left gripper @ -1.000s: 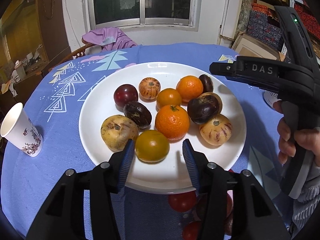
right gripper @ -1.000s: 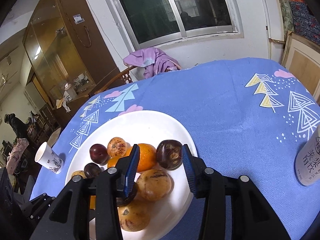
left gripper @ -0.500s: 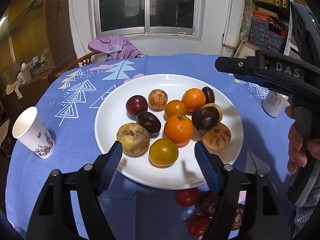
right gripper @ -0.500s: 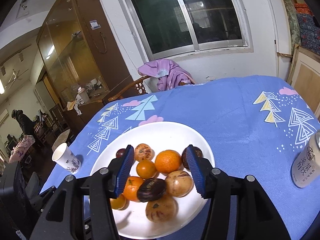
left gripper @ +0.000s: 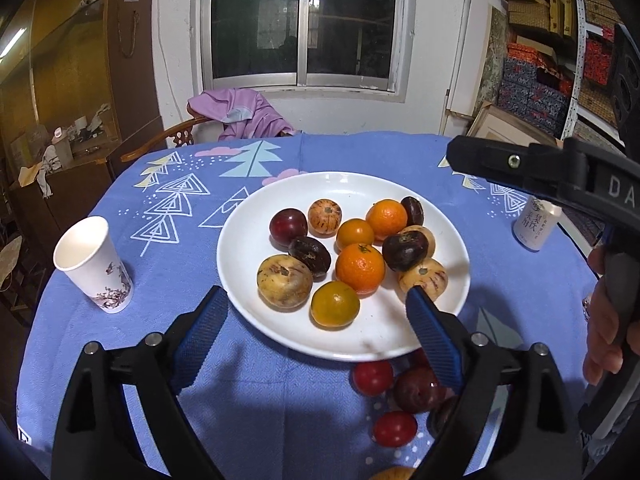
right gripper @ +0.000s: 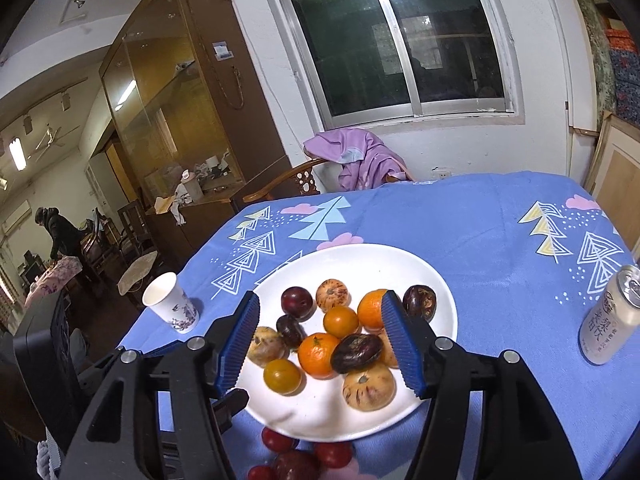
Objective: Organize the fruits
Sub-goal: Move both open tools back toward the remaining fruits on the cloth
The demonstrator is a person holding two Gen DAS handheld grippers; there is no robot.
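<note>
Round table in blue patterned cloth (left gripper: 280, 392), white round plate (left gripper: 256, 240) at its middle piled with oranges, plums and speckled fruit, left gripper (left gripper: 316, 336) and right gripper (right gripper: 320, 340) above the plate's near rim, jaws opening, empty, red tomatoes (left gripper: 372, 376) just off that rim.

Left gripper (left gripper: 316, 330) backs off the yellow-orange fruit (left gripper: 335, 304) it framed a second ago, jaws opening wide and empty. Right gripper (right gripper: 320, 340) lifts back from the white plate (right gripper: 400, 260) too, jaws opening, nothing held.
</note>
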